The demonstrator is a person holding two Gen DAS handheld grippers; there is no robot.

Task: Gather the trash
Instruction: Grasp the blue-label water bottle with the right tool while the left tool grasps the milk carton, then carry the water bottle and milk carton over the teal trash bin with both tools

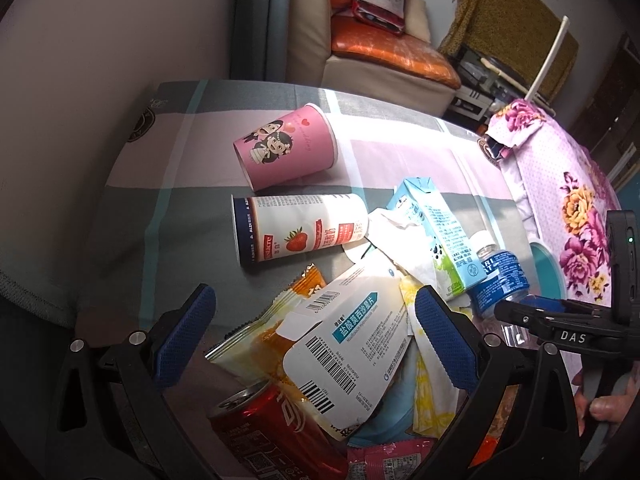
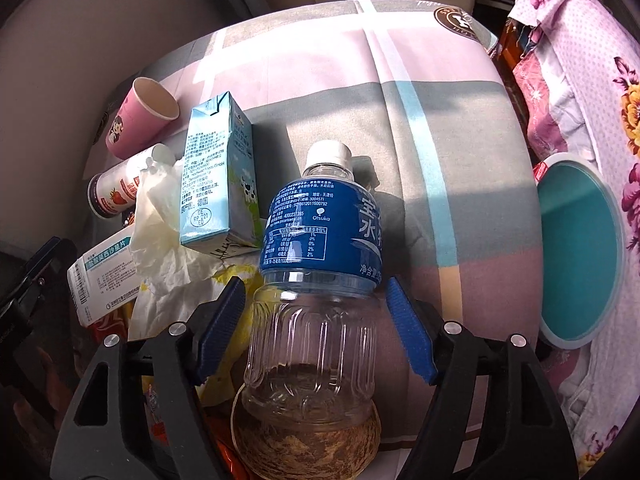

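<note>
Your right gripper [image 2: 314, 322] straddles the clear bottle [image 2: 316, 280] lying on the bed [image 2: 460, 160], its fingers [image 2: 408, 332] either side of the ribbed body and, as far as I can tell, not yet pressing. Careful: that round plastic may squirt out or roll if you clamp off-centre. Your left gripper [image 1: 316, 334] hovers released over the white medicine box [image 1: 352, 344] in the trash pile. The milk carton [image 2: 218, 176] sits just beside the bottle; nudge it and it tips.
</note>
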